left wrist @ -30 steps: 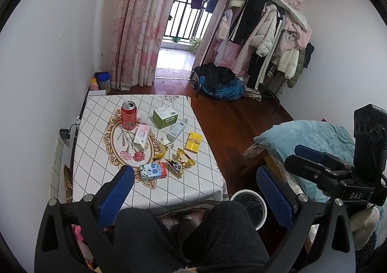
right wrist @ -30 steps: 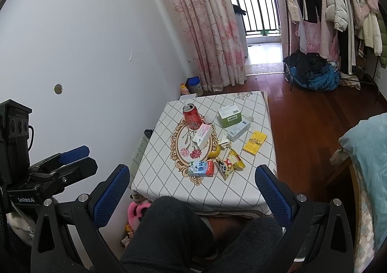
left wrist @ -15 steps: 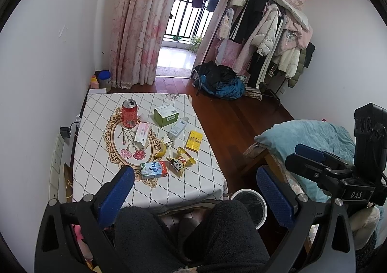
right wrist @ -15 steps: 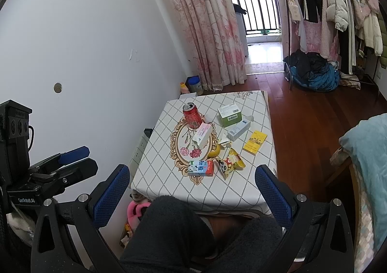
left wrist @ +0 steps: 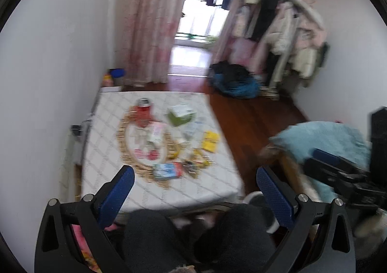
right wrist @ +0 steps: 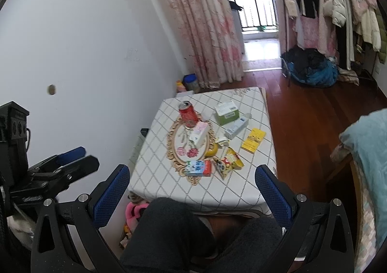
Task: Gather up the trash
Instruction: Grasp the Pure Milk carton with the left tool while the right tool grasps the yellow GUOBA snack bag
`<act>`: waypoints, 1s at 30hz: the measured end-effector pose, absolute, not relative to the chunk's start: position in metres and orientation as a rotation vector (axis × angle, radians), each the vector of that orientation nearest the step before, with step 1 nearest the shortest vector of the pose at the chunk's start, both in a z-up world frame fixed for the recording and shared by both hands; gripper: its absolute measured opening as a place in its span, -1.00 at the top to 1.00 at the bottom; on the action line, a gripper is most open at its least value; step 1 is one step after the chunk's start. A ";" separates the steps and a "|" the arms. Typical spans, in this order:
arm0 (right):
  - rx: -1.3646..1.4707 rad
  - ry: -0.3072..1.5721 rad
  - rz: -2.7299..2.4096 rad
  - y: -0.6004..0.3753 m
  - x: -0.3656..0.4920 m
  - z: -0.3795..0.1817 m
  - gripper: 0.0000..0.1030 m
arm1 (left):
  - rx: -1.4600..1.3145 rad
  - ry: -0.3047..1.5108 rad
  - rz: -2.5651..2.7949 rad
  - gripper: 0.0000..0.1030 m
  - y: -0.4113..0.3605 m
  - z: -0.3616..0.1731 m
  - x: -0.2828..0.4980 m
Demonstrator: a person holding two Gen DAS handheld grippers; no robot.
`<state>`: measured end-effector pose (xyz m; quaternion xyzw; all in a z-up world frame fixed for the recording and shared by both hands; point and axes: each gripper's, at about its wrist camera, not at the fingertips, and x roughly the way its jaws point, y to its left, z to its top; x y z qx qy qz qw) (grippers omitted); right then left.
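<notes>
While both grippers hang wide open and empty, you risk a blind reach.
Left gripper [left wrist: 194,190] view is smeared; the red can [right wrist: 188,113] at 12 o'clock may topple.

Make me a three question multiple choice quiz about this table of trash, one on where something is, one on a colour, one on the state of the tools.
1. Where does the red can stand on the table?
A. near corner by the knees
B. far side, toward the curtain
C. on the floor

2. What colour is the flat packet nearest the table's right edge?
A. yellow
B. purple
C. black

3. How are the left tool and right tool?
A. both clamped on trash
B. one holds the can
C. both open and empty

Answers: 1 B, the can is among the items farthest from the cameras. 2 A, the packet is plainly yellow. 3 C, the blue pads stand wide apart with nothing between.
</notes>
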<state>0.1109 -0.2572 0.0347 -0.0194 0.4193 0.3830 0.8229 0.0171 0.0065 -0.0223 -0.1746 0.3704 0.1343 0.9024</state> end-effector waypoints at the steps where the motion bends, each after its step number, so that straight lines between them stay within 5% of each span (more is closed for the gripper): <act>1: -0.041 0.907 0.795 -0.256 0.117 0.027 -1.00 | -0.356 0.783 0.326 -1.00 0.014 -0.033 0.024; 7: -0.048 1.052 0.658 -0.234 0.181 -0.051 -1.00 | -0.424 0.947 0.492 -1.00 0.068 -0.120 0.071; 9: -0.016 1.125 0.634 -0.226 0.209 -0.088 -0.87 | -0.450 1.022 0.522 -1.00 0.080 -0.152 0.087; 11: 0.006 1.211 0.611 -0.216 0.234 -0.124 -0.50 | -0.488 1.083 0.535 -1.00 0.088 -0.178 0.105; 19: 0.151 1.421 0.416 -0.217 0.304 -0.245 -0.50 | -0.668 1.344 0.480 -1.00 0.089 -0.290 0.178; 27: 0.212 1.478 0.380 -0.211 0.325 -0.288 -0.50 | -0.617 1.445 0.429 -0.98 0.066 -0.331 0.218; 28: 0.230 1.486 0.384 -0.210 0.325 -0.290 -0.50 | -0.613 1.442 0.436 -0.94 0.067 -0.332 0.218; 29: 0.243 1.493 0.390 -0.207 0.326 -0.291 -0.50 | -0.605 1.435 0.444 -0.68 0.067 -0.331 0.217; 30: 0.263 1.500 0.399 -0.205 0.326 -0.292 -0.50 | -0.610 1.424 0.442 -0.69 0.069 -0.329 0.213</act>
